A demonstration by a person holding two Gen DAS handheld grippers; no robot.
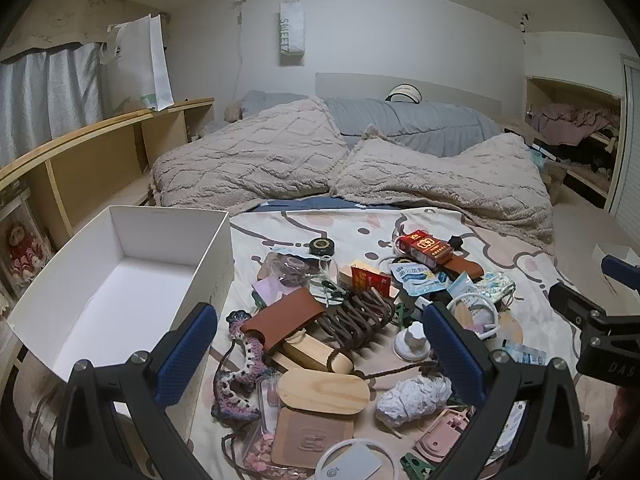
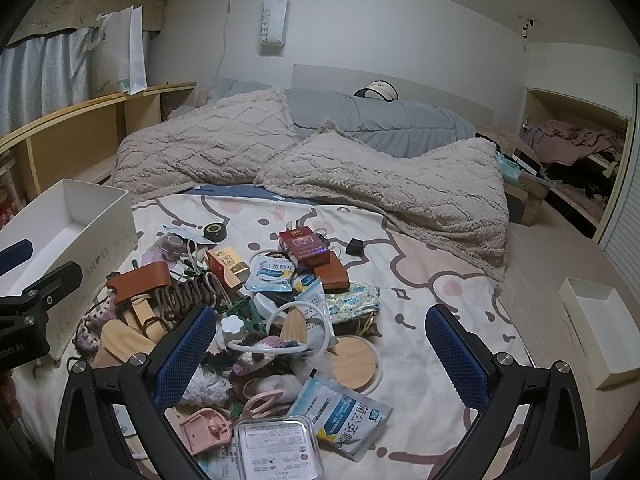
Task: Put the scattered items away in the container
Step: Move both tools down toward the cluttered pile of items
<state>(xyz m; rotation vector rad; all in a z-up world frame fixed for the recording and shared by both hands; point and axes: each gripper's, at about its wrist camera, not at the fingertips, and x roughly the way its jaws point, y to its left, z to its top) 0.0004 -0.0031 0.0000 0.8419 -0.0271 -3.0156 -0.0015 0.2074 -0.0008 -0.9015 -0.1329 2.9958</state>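
A tall white box (image 1: 168,236) stands open and empty on the bed sheet at the left; its outer wall (image 2: 100,220) also shows in the right wrist view. Beside it lies a heap of scattered items: a brown leather pouch (image 1: 280,316), a coil of brown cord (image 1: 360,316), a red carton (image 1: 426,248), a wooden lid (image 1: 324,392), a white yarn ball (image 1: 412,400). My left gripper (image 1: 320,320) hovers open over the heap with nothing gripped. My right gripper (image 2: 320,320) is open above a blue-white sachet (image 2: 344,412) and a clear lidded case (image 2: 278,448).
A fluffy beige blanket (image 1: 248,160) and a grey quilt (image 1: 404,120) cover the far half of the bed. A wooden shelf (image 1: 100,152) runs along the left. A shallow white tray (image 2: 592,320) lies at the right edge of the bed, and an open wardrobe (image 2: 572,148) stands beyond it.
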